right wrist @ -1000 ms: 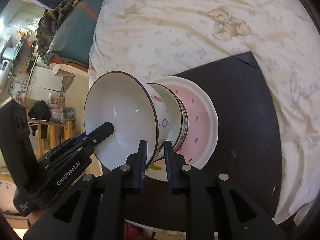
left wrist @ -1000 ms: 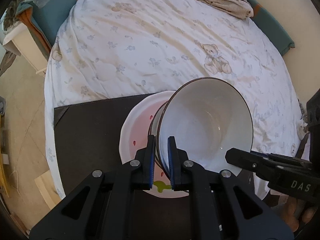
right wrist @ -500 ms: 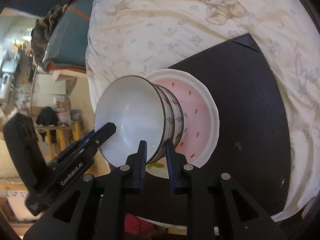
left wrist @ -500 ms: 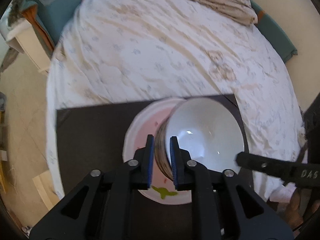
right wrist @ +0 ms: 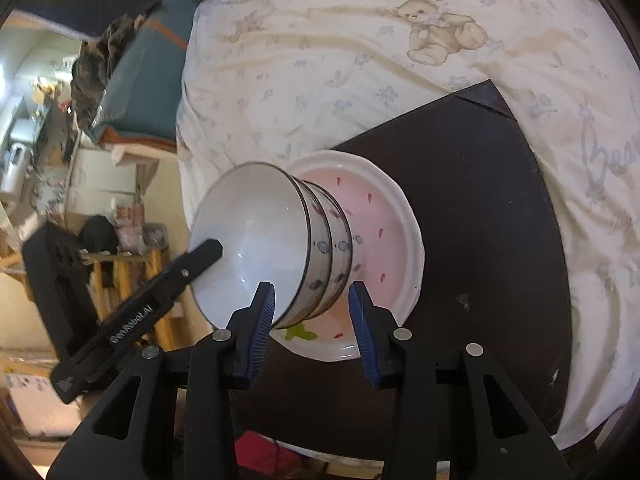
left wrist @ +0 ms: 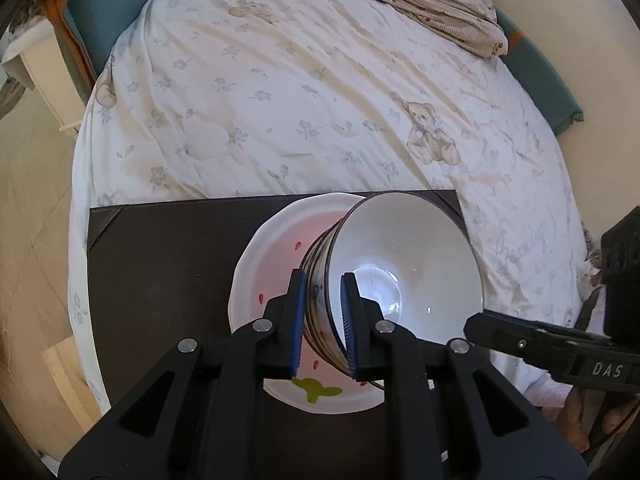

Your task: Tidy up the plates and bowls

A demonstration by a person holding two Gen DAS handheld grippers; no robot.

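resting on the pink-centred plate (left wrist: 276,276), the stack of bowls (left wrist: 408,276) sits nested, white inside with dark rims and small blue and red marks on the outer walls. the plate lies on a dark mat (left wrist: 168,272) spread over the bed (left wrist: 320,100), whose white sheet carries a teddy bear print (left wrist: 430,132).

my left gripper (left wrist: 322,316) has its blue-padded fingers narrow, straddling the rims at the near side of the stack; whether the pads actually press the bowls i cannot tell, since a slim gap shows on the left side.

my right gripper (right wrist: 314,320) has its fingers spread wide, one pad in front of the top bowl's rim, the other beside the plate's edge, gripping nothing. in the right view the stack (right wrist: 276,248) looks tipped sideways on the plate (right wrist: 384,240), and the left gripper's black finger crosses the top bowl's mouth.
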